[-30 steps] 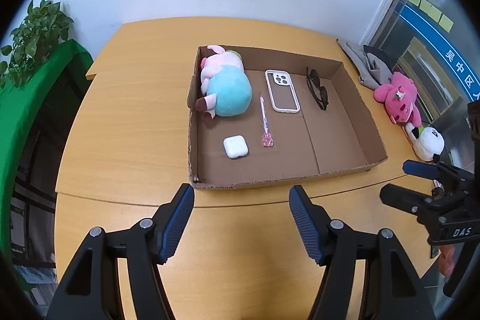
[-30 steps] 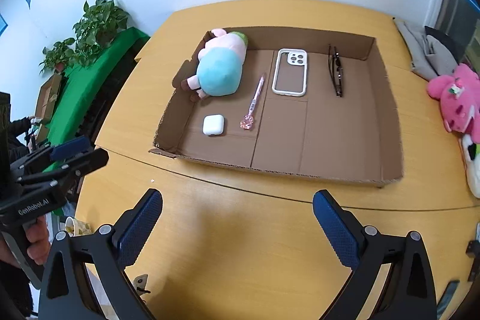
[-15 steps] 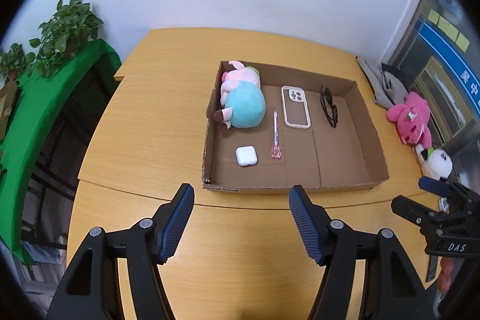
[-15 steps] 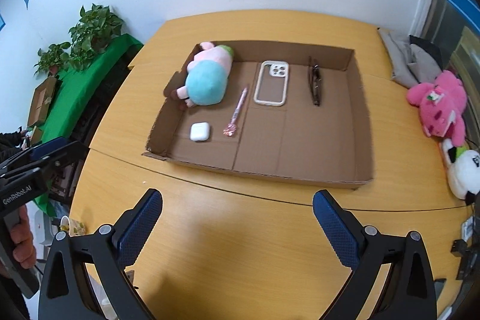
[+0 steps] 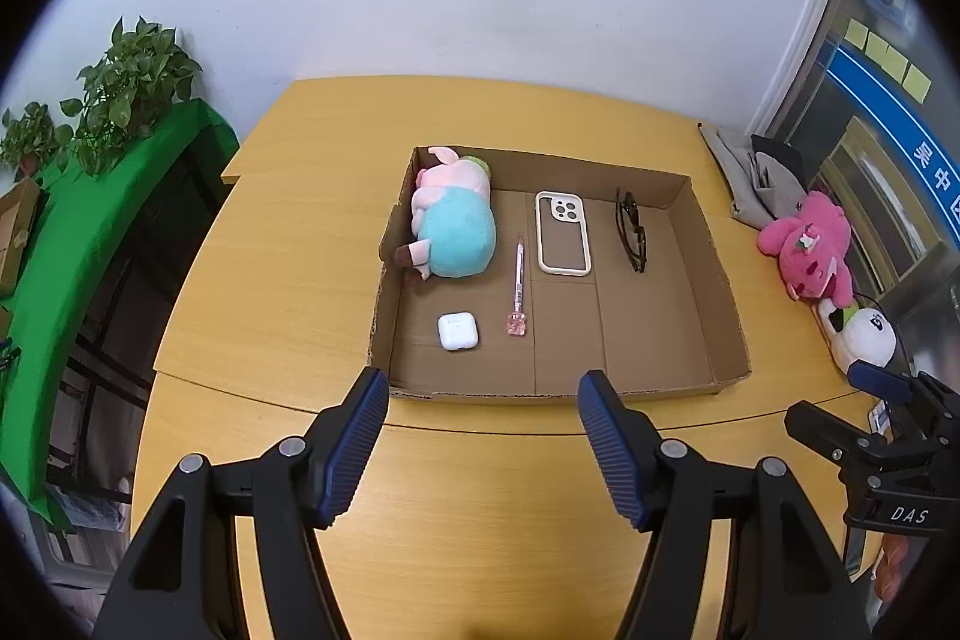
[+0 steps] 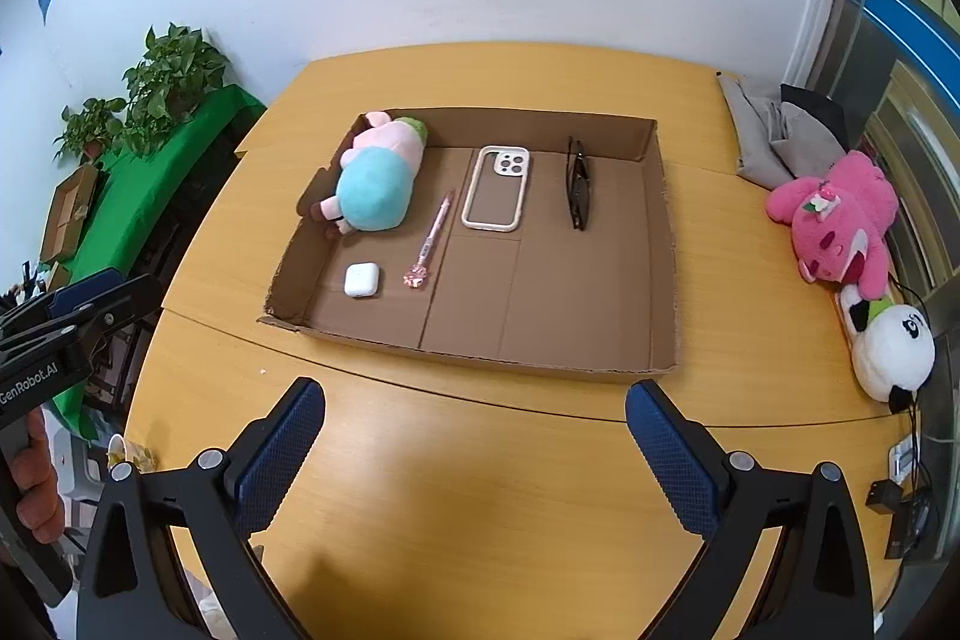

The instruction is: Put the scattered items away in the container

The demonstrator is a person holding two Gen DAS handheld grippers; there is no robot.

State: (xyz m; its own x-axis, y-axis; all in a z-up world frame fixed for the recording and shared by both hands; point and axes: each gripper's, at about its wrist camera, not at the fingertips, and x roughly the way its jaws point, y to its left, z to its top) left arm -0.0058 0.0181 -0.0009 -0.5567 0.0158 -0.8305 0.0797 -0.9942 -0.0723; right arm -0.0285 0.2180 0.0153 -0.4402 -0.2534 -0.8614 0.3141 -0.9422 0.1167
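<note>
Both hand-held grippers, left (image 5: 480,424) and right (image 6: 474,436), have been drawn back and up, released and empty. Five items lie inside the box (image 5: 714,274); withdrawal is judged all that remains.

Matt brown cardboard tray (image 5: 717,280), fuzzy cloth plush (image 5: 459,235), glossy white plastic earbud case (image 5: 458,331), smooth wood-grain table (image 5: 288,268)

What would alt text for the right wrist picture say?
A shallow cardboard box on a wooden table holds a plush pig, earbud case, pink pen, phone and sunglasses. The open right gripper hovers empty in front.
</note>
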